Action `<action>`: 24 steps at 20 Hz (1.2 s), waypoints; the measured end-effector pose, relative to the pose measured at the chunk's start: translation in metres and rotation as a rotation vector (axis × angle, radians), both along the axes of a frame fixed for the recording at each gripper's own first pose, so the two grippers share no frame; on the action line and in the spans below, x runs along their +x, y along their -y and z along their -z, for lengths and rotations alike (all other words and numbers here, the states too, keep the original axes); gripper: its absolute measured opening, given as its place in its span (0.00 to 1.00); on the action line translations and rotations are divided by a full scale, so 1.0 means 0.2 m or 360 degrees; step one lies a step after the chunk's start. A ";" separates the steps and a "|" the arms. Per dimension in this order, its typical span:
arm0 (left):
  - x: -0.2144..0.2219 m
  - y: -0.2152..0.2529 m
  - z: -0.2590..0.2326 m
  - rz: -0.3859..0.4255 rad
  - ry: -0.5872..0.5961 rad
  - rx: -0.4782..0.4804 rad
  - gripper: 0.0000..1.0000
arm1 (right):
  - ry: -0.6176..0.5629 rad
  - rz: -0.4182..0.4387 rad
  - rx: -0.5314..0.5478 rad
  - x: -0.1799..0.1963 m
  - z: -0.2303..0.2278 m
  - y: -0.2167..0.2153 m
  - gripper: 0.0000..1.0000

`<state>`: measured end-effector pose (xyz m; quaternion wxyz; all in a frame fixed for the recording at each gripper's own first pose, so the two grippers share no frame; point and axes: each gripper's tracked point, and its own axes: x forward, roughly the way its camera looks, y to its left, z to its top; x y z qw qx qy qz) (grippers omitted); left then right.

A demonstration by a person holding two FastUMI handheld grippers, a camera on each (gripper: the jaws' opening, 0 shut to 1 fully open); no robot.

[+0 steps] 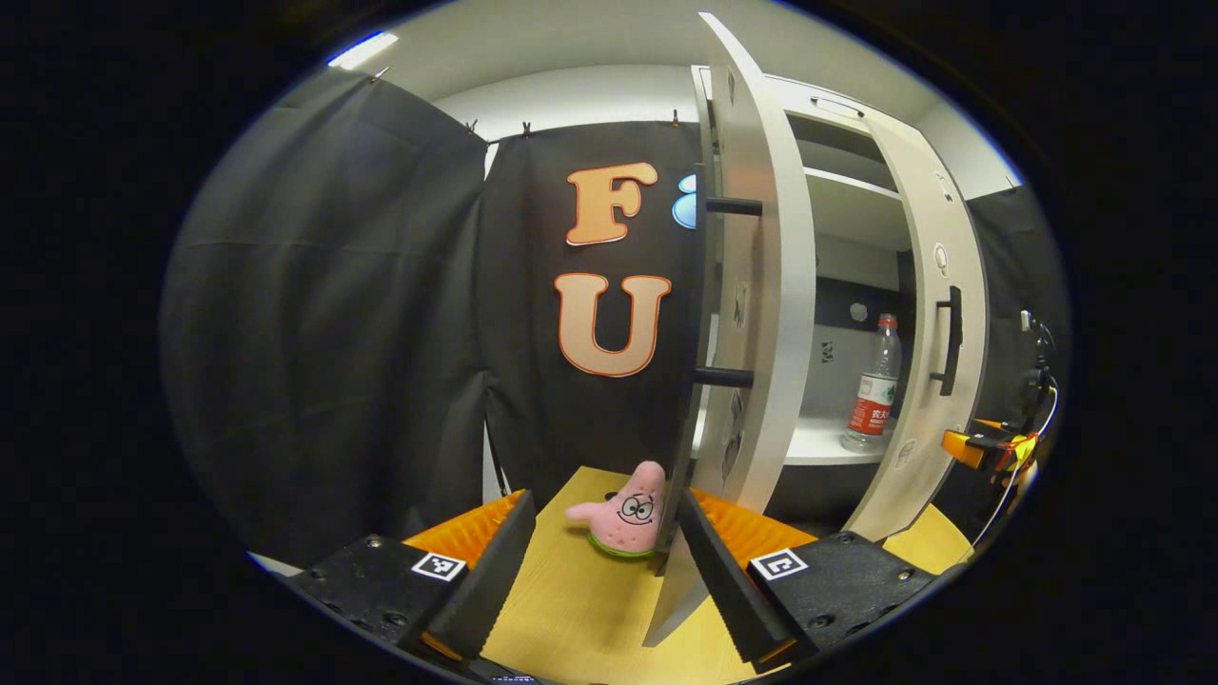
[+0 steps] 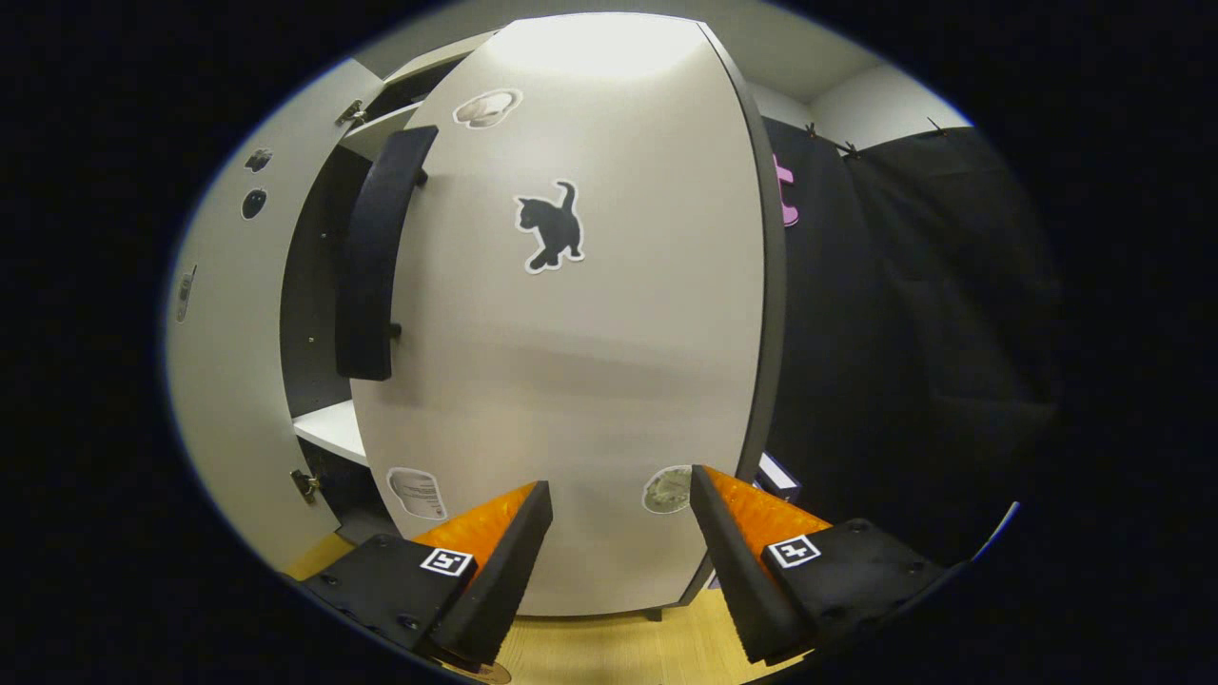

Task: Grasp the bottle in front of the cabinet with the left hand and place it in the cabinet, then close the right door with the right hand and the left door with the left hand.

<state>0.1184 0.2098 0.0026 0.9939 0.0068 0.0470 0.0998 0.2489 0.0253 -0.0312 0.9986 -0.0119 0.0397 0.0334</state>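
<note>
Clear plastic bottle with a red label (image 1: pixel 875 388) standing upright on the lower shelf of the white cabinet (image 1: pixel 837 442), between its 2 open doors. Left claw (image 1: pixel 601 561) apart, empty (pink star-shaped plush toy (image 1: pixel 628 512) on the wooden desk (image 1: pixel 571 609) ahead). Right claw (image 2: pixel 618 561) apart, facing the right door (image 2: pixel 580 362).

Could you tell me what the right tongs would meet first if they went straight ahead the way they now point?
Most likely the right door. Its pale front with the cat sticker stands directly ahead of the open right tongs, with nothing visible between; how near it is I cannot tell.
</note>
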 end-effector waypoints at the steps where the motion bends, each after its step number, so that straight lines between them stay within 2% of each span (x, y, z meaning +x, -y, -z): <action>1: 0.00 0.01 0.00 0.0014 -0.0002 -0.0010 0.93 | 0.0007 0.0009 -0.0013 -0.03 -0.02 0.03 0.96; 5: 0.00 0.03 0.02 0.0056 -0.0001 -0.0058 0.93 | 0.0041 0.0037 -0.0017 -0.16 -0.10 0.11 0.97; 9: 0.01 0.09 0.00 0.0101 -0.0013 -0.0001 0.94 | 0.0037 0.0055 -0.0021 -0.30 -0.16 0.20 0.97; 15: 0.07 0.33 0.03 0.0294 -0.0033 -0.0035 0.94 | 0.0086 0.0085 -0.0009 -0.61 -0.31 0.38 0.96; 20: 0.12 0.50 0.06 0.0394 -0.0036 -0.0076 0.94 | 0.0129 0.0113 0.0011 -0.83 -0.47 0.56 0.96; 24: 0.20 0.52 0.10 0.0355 -0.0042 -0.0049 0.94 | 0.0126 0.0136 -0.0016 -0.95 -0.49 0.63 0.96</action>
